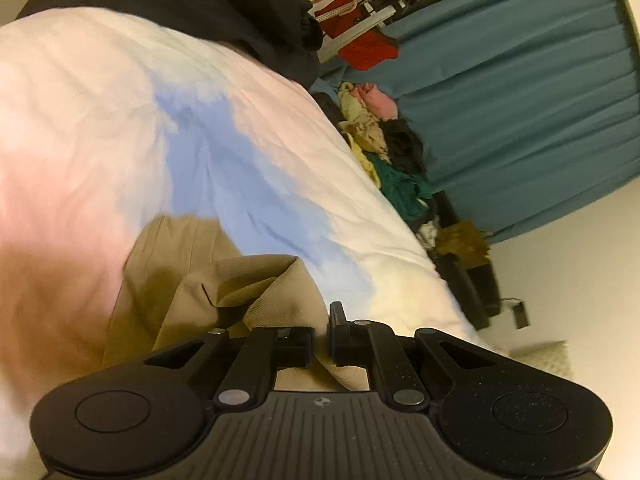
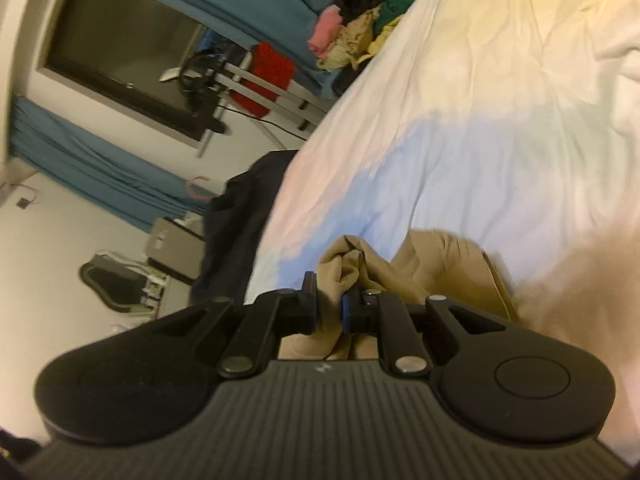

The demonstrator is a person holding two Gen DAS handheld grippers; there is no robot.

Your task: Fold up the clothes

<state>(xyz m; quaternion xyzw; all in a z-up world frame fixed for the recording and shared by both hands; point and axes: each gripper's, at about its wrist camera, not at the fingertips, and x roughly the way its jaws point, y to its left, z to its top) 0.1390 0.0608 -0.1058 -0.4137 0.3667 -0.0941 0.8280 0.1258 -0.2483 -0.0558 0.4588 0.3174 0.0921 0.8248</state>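
Bedroom: bed [image 1: 100, 92] with a pastel pink, blue and white cover, teal curtains [image 1: 520, 92] behind, a heap of unsorted clothes [image 1: 384, 148] at the far edge of the bed, a dark garment [image 1: 200, 4] at another edge.

Tan garment [image 1: 180, 264] sits at the near edge of the bed, bunched, partly lifted. My left tongs [image 1: 322, 334] are pinched nearly closed on a ribbed edge of it; cloth runs down between the fingers. My right tongs [image 2: 330, 310] clamp a thick gathered wad of the same cloth.

Step in hand, as I judge it: lift and spread before folding. To do it well: draw both grips apart until the held edge goes taut, shake once, lay it flat on open cover away from the heap. The right grip holds too many layers; I would re-grip a single edge.

Orientation: crumpled, so the long axis is uncertain. It seems to run from my tongs away toward the middle of the bed. Which end is which, I cannot tell.
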